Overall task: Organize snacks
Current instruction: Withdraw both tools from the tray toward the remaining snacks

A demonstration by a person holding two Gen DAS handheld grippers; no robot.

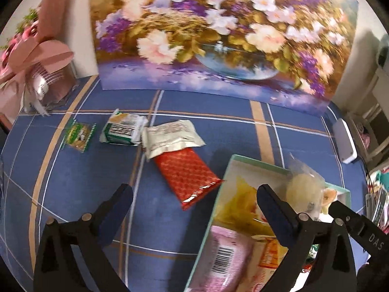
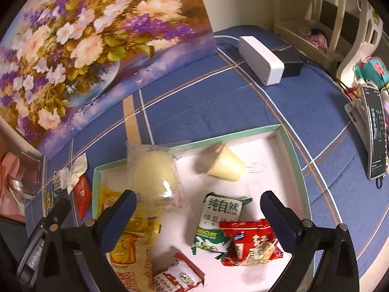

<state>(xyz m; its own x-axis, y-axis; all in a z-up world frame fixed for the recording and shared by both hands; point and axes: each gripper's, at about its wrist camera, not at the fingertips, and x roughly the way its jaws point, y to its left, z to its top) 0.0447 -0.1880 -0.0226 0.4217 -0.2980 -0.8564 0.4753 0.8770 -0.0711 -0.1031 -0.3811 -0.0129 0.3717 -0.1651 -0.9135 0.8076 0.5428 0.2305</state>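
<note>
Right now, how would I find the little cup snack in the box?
Start at the shallow green-rimmed white box on the blue checked cloth. Near its far edge lies a pale yellow plastic cup, tipped over. It is the only cup; its neighbours are packets.

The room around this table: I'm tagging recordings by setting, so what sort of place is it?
Probably a home, perhaps a living or dining corner. A blue plaid tablecloth covers the table, a flower painting leans against the wall, a wrapped pink bouquet stands beside it, and a cream shelf unit holds household odds and ends.
</note>
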